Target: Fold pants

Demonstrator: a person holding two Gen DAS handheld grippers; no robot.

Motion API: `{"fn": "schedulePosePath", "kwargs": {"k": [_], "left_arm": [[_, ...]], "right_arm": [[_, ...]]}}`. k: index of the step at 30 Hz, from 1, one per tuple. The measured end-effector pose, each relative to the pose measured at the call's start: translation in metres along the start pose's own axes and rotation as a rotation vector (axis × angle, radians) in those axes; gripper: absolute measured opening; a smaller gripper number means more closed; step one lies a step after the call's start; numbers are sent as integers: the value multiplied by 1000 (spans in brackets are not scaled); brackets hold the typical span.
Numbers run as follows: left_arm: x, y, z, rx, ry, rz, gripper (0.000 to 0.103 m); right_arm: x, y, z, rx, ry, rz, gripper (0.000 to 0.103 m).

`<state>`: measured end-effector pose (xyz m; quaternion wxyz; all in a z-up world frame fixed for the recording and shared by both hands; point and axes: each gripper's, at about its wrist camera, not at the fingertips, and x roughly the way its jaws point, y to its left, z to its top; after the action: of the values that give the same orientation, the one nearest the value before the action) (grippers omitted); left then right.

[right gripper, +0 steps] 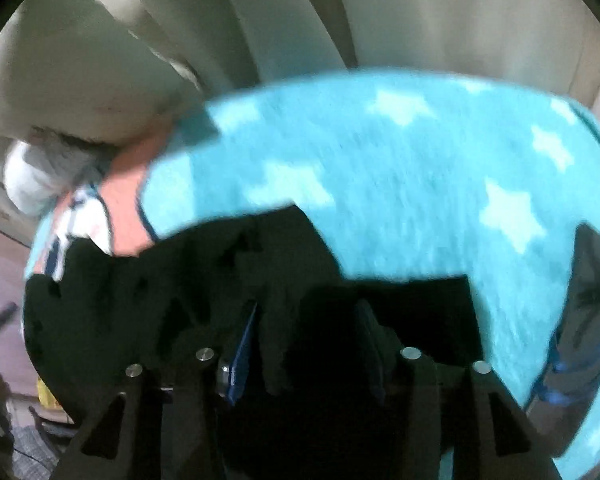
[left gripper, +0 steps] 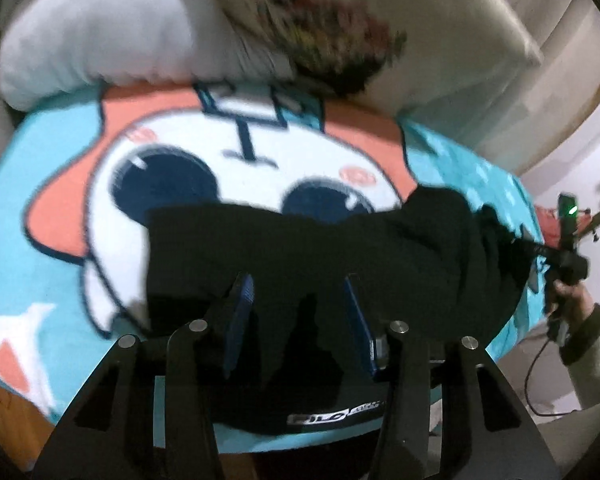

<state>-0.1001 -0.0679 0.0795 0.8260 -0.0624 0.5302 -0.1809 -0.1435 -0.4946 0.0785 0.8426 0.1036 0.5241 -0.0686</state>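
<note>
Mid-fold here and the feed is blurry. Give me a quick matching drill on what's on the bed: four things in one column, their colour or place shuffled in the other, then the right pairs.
Things:
1. pants
2. blanket
3. plain pillow
4. right gripper

Descriptions:
A. white, at the head of the bed
B. black, bunched between the left gripper's fingers
C. turquoise with a big-eyed cartoon face
D. at the right end of the black fabric, seen from the left wrist camera

Pairs: 1-B, 2-C, 3-A, 4-D
</note>
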Motion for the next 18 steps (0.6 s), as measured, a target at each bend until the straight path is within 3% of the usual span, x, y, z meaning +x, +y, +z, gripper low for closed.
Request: {"fn": "schedulePosePath", "kwargs": {"k": [4,7,9,11,13,16,18], "left_arm": [[4,0,-5,0,25,22,46],[-13,7,-10,-26,-10,36,46],[-22,14,-13,-53,-28,58,46],[-28,23,-17,-82,-40,76,46],[-29,34,-22,-111,-27,110,46],[-31,46,-28,-159,-12,122,46],[-38,50,-30,-190,-28,106,46]], "right_arm": [[-49,9,-8,-70,-75,-69,11],[-93,-10,-19,-18,-97,-140,11],[-95,-28,-24,16,-62,-180,11],[-77,-41,-32,44,6,-243,11],[-54,-54,-41,72,75,-253,11],[-61,-50,-36,62,37,-265,20],[-77,-46,-27,34,4,-331,41]]}}
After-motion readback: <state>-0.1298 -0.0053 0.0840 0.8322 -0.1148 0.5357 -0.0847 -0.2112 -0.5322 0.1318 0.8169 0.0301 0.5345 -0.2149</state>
